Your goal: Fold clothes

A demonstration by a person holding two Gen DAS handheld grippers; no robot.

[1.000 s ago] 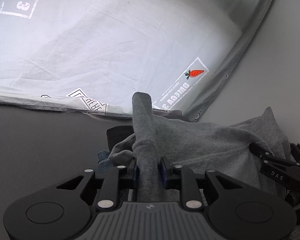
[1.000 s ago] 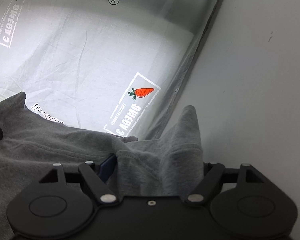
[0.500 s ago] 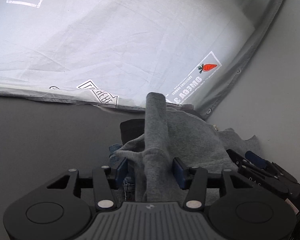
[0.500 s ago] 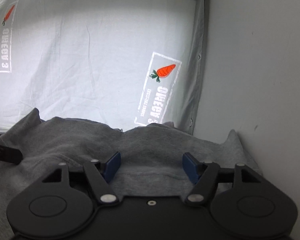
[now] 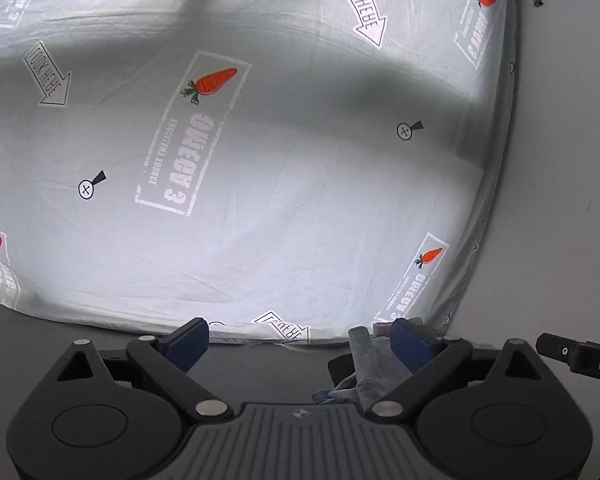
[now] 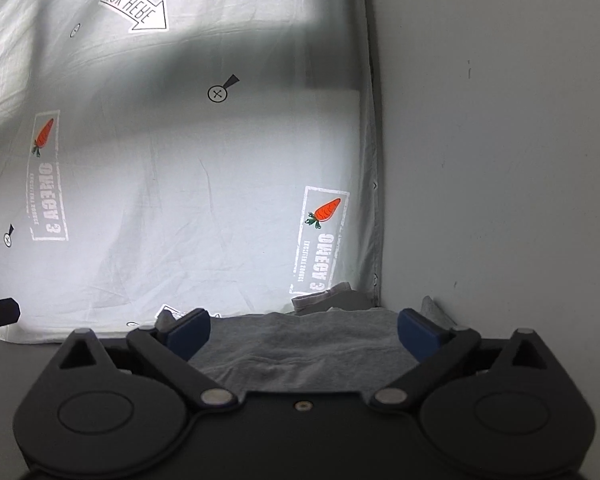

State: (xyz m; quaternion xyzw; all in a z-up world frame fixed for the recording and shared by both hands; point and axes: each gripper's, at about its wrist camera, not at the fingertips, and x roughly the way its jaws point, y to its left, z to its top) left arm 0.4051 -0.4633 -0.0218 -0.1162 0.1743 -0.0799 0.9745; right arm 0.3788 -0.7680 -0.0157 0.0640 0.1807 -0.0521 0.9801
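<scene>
On sheet (image 5: 300, 200): "LOOK HERE" arrows (image 6: 138, 10), carrots (image 5: 212, 82).

Domestic bedroom setting, bed covered by a pale grey cotton sheet (image 5: 300, 200) printed with orange carrot stamps (image 5: 212, 82) and "LOOK HERE" arrows (image 6: 138, 10), plain white painted wall (image 6: 499, 160) directly beside the bed edge, heap of grey knit clothing (image 6: 307, 344) at the near edge.

Pale printed sheet (image 5: 300, 200) with carrot logos (image 5: 210, 82), arrows, white wall (image 6: 499, 160)
</scene>
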